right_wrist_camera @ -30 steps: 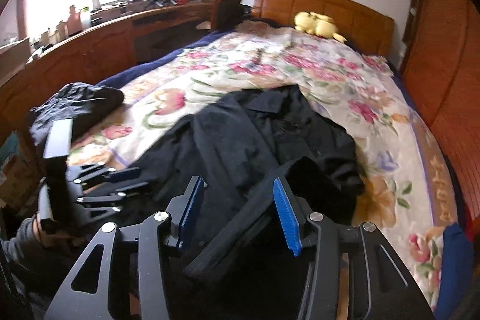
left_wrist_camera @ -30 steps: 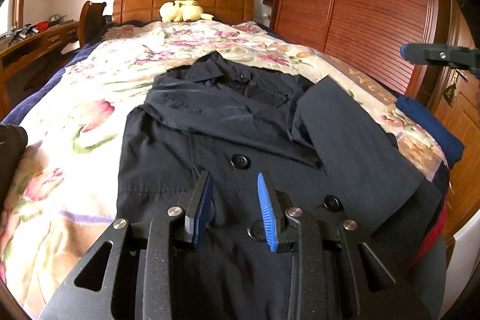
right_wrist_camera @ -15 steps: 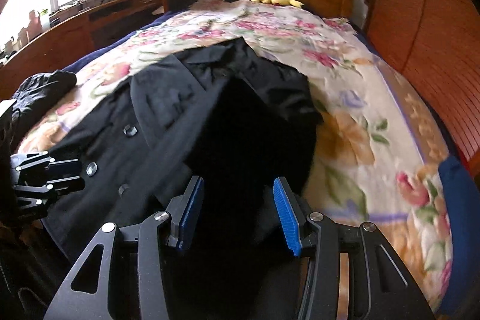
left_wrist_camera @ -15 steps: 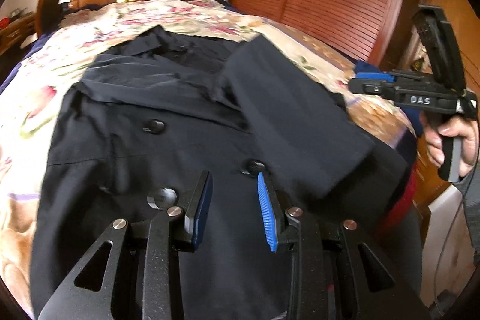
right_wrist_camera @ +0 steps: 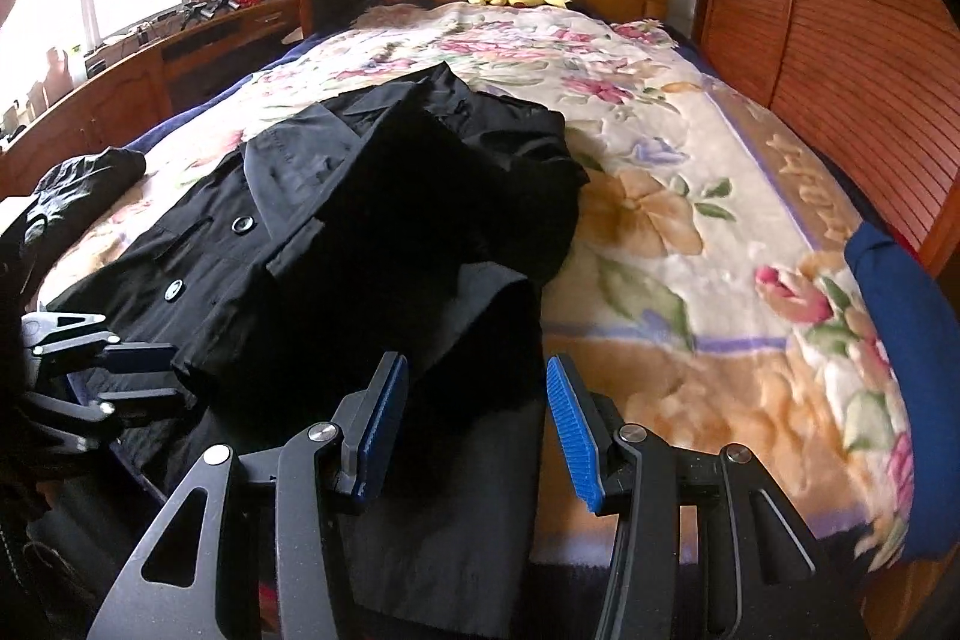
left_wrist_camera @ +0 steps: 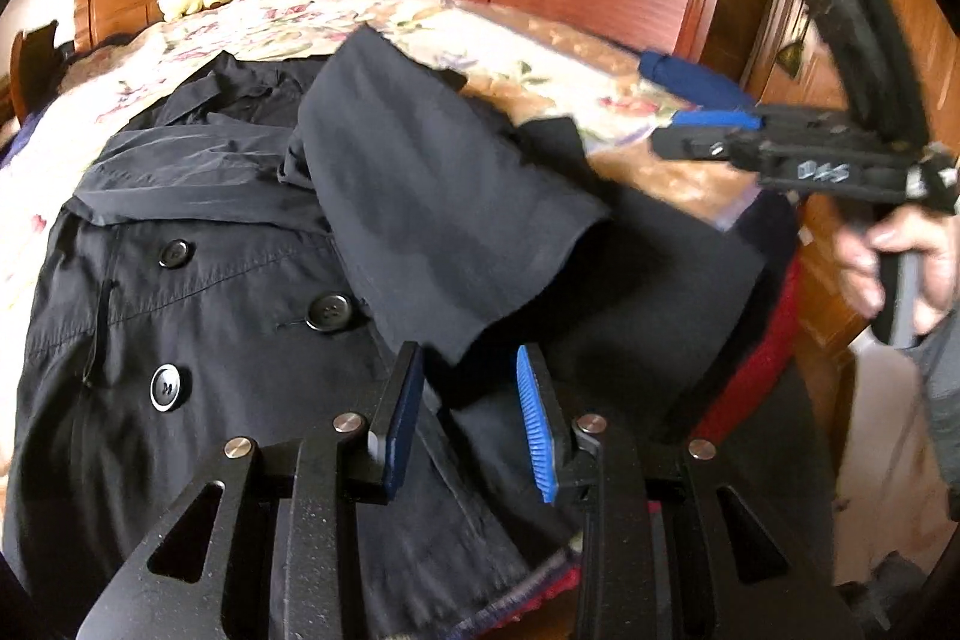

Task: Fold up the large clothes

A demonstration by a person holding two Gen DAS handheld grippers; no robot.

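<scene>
One coat (left_wrist_camera: pixel 228 292) lengthwise on bed (right_wrist_camera: pixel 690 220) (collar toward headboard); left gripper (left_wrist_camera: pixel 471 418), right gripper (right_wrist_camera: pixel 474 418) both apart, empty

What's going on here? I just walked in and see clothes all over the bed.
A person is folding a dark coat spread on the floral bedspread. One sleeve is already laid across the front. The left claw and right claw both hover open near the coat's lower end, gripping nothing.

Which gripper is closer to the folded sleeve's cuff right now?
Left. The left gripper hovers just below the sleeve cuff; the right gripper is farther out, near the coat's outer edge.
</scene>
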